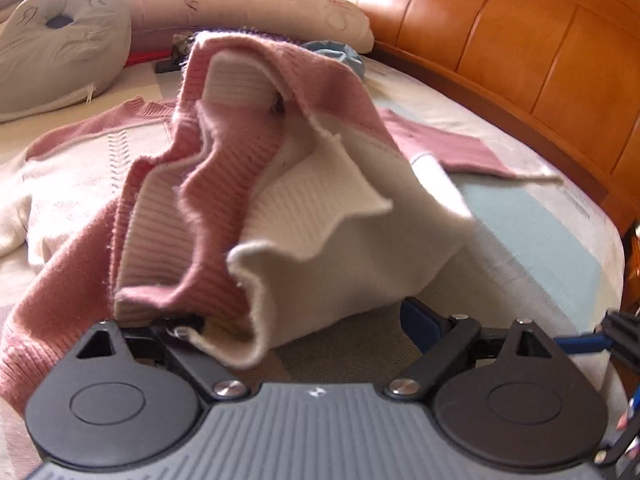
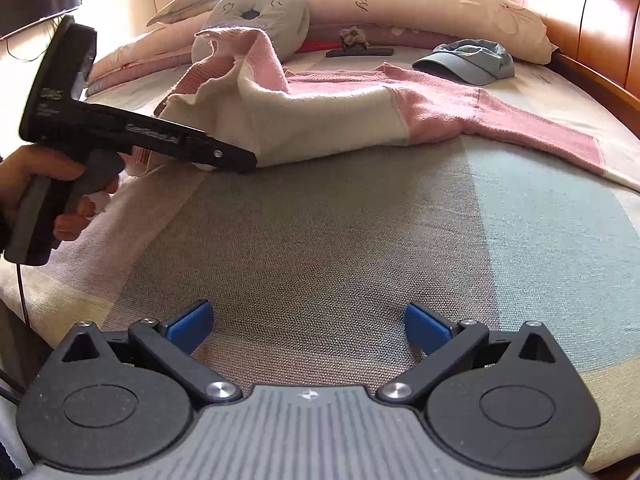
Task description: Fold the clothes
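A pink and cream knitted sweater (image 1: 224, 168) lies on the bed, its lower part bunched up in a raised fold. My left gripper (image 1: 300, 320) stands open at that fold. The cream hem drapes over its left finger and hides it, while the blue right pad (image 1: 416, 316) shows bare. In the right wrist view the left gripper (image 2: 236, 162), held by a hand (image 2: 36, 176), touches the sweater (image 2: 320, 120) at its near edge. My right gripper (image 2: 308, 320) is open above the bare sheet, well short of the sweater, with nothing between its fingers.
A blue cap (image 2: 468, 60) rests beyond the sweater's sleeve near the pillows (image 2: 420, 12). A grey cushion (image 1: 60, 40) sits at the far left. The wooden headboard (image 1: 520, 40) runs along the right. The striped bedsheet (image 2: 340, 220) is open in front of the sweater.
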The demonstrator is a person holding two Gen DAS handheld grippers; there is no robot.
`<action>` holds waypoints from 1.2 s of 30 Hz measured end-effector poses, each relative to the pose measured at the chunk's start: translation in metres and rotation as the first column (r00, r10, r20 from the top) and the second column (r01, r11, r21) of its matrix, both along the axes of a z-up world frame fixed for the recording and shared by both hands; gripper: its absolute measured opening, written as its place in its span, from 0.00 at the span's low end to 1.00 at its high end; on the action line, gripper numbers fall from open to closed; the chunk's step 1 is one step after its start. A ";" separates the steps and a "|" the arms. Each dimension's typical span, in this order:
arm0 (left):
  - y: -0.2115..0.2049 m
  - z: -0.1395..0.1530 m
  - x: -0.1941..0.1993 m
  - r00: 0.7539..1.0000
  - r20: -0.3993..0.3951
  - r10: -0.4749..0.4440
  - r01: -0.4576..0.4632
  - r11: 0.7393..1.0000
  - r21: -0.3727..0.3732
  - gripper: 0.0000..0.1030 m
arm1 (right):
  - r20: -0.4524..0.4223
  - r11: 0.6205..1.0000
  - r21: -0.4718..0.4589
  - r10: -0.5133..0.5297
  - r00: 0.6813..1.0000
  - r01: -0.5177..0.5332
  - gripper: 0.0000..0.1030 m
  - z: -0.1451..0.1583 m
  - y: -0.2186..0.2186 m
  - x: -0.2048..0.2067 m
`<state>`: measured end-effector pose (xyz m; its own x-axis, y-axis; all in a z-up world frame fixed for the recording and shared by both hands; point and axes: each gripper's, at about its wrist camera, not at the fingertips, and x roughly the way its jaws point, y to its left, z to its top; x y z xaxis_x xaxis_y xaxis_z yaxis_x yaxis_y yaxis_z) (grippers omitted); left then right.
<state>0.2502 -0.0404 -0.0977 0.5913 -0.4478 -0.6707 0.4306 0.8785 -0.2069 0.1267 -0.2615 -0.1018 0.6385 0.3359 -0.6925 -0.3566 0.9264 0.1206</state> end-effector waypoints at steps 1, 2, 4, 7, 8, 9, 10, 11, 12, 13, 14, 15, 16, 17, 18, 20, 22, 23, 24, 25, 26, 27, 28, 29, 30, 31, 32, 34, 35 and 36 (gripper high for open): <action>0.001 0.003 -0.002 1.000 -0.011 -0.021 0.020 0.999 -0.028 0.89 | 0.000 1.000 -0.003 0.003 1.000 -0.003 1.00 0.000 0.000 0.000; 0.001 0.006 -0.004 0.999 -0.022 -0.042 0.040 0.998 -0.057 0.89 | 0.000 1.000 -0.004 0.005 1.000 -0.005 1.00 0.000 0.000 -0.001; 0.004 0.011 -0.010 0.992 -0.051 -0.115 0.108 0.986 -0.124 0.89 | -0.002 1.000 0.007 0.005 1.000 -0.005 1.00 0.001 -0.002 -0.001; 0.002 0.015 -0.020 0.988 -0.036 -0.150 0.146 0.984 -0.104 0.90 | -0.008 1.000 0.030 0.000 1.000 0.000 1.00 0.001 -0.005 0.000; 0.001 0.015 -0.021 0.989 -0.021 -0.145 0.143 0.986 -0.082 0.90 | -0.009 0.999 0.035 -0.003 1.000 0.003 1.00 0.001 -0.005 0.000; -0.001 0.014 -0.022 0.990 -0.006 -0.140 0.140 0.988 -0.062 0.90 | -0.006 0.999 0.035 -0.005 1.000 0.006 1.00 0.001 -0.005 0.000; -0.002 0.011 -0.019 0.992 -0.011 -0.122 0.121 0.991 -0.060 0.90 | -0.003 0.999 0.035 -0.008 1.000 0.008 1.00 0.001 -0.004 0.000; -0.004 0.008 -0.015 0.995 -0.015 -0.103 0.102 0.993 -0.058 0.90 | 0.000 0.999 0.033 -0.011 1.000 0.011 1.00 0.001 -0.004 0.000; -0.005 0.004 -0.012 0.996 -0.020 -0.085 0.084 0.995 -0.055 0.90 | 0.002 1.000 0.025 -0.011 1.000 0.011 1.00 0.001 -0.002 0.000; -0.008 0.002 -0.009 0.997 -0.022 -0.070 0.069 0.997 -0.045 0.91 | 0.004 1.000 0.017 -0.010 1.000 0.010 1.00 0.001 -0.001 -0.001; -0.011 0.002 -0.010 0.997 -0.024 -0.072 0.071 0.997 -0.041 0.91 | 0.005 1.000 0.011 -0.009 1.000 0.009 1.00 0.001 -0.001 -0.001; -0.014 0.002 -0.010 0.997 -0.026 -0.076 0.075 0.997 -0.038 0.92 | 0.003 1.000 0.010 -0.008 1.000 0.008 1.00 0.001 -0.001 -0.002; -0.016 0.004 -0.012 0.994 -0.026 -0.108 0.107 0.993 -0.052 0.92 | 0.001 1.000 0.011 -0.007 1.000 0.007 1.00 0.001 -0.001 -0.003; -0.018 0.007 -0.015 0.990 -0.026 -0.140 0.138 0.988 -0.065 0.92 | 0.000 1.000 0.018 -0.008 1.000 0.008 1.00 0.001 -0.003 -0.003; -0.019 0.008 -0.017 0.987 -0.032 -0.155 0.153 0.986 -0.063 0.92 | -0.001 1.000 0.026 -0.008 1.000 0.008 1.00 0.002 -0.005 -0.004; -0.019 0.007 -0.023 0.985 -0.025 -0.169 0.168 0.985 -0.046 0.92 | 0.001 0.999 0.041 -0.013 1.000 0.013 1.00 0.001 -0.007 -0.004; -0.017 0.003 -0.024 0.990 -0.035 -0.139 0.139 0.990 -0.021 0.91 | 0.003 0.999 0.044 -0.018 1.000 0.018 1.00 0.001 -0.007 -0.004; -0.016 0.001 -0.025 0.991 -0.039 -0.124 0.124 0.992 -0.010 0.91 | 0.005 0.999 0.037 -0.019 1.000 0.019 1.00 0.001 -0.005 -0.004; -0.012 0.000 -0.026 0.994 -0.041 -0.100 0.099 0.995 -0.022 0.88 | 0.008 0.999 0.029 -0.018 1.000 0.018 1.00 0.001 -0.004 -0.004; -0.008 -0.002 -0.028 0.996 -0.043 -0.075 0.074 0.997 -0.035 0.87 | 0.012 1.000 0.018 -0.014 1.000 0.014 1.00 0.001 -0.003 -0.005; -0.004 -0.002 -0.033 0.998 -0.032 -0.051 0.049 0.998 -0.047 0.85 | 0.017 1.000 0.009 -0.009 1.000 0.009 1.00 0.000 -0.002 -0.006; -0.001 -0.002 -0.037 0.999 -0.022 -0.031 0.029 0.998 -0.051 0.84 | 0.022 1.000 0.000 -0.005 1.000 0.005 1.00 -0.001 -0.002 -0.007; 0.002 -0.003 -0.041 1.000 -0.007 -0.015 0.015 0.999 -0.044 0.83 | 0.027 1.000 -0.008 -0.001 1.000 0.001 1.00 -0.001 -0.001 -0.008; 0.004 -0.004 -0.045 1.000 0.009 -0.001 0.001 0.999 -0.036 0.72 | 0.032 1.000 -0.011 0.000 0.999 0.000 1.00 -0.002 -0.001 -0.009; 0.006 -0.004 -0.048 1.000 0.021 0.014 -0.013 1.000 -0.020 0.58 | 0.035 1.000 -0.017 0.002 0.999 -0.001 1.00 -0.002 0.000 -0.010; 0.008 -0.003 -0.049 0.999 0.029 0.024 -0.023 1.000 -0.009 0.52 | 0.039 1.000 -0.022 0.003 0.999 -0.002 1.00 -0.002 0.001 -0.011; 0.010 -0.002 -0.051 0.999 0.037 0.033 -0.033 0.999 0.001 0.43 | 0.042 1.000 -0.028 0.004 0.999 -0.003 1.00 -0.003 0.001 -0.011; 0.012 0.001 -0.053 0.998 0.049 0.039 -0.039 0.999 -0.002 0.37 | 0.046 0.999 -0.041 0.004 0.999 -0.002 1.00 -0.003 0.003 -0.013; 0.012 0.002 -0.053 0.998 0.054 0.039 -0.039 0.999 -0.002 0.34 | 0.048 0.999 -0.047 0.003 0.999 0.000 1.00 -0.003 0.004 -0.014; 0.011 0.003 -0.054 0.998 0.059 0.039 -0.039 0.999 -0.001 0.29 | 0.050 0.999 -0.051 0.001 0.999 0.001 1.00 -0.003 0.005 -0.014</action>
<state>0.1961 -0.0290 -0.0942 0.6466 -0.4240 -0.6341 0.4076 0.8947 -0.1825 0.1126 -0.2564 -0.1050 0.6727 0.3009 -0.6760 -0.3612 0.9309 0.0549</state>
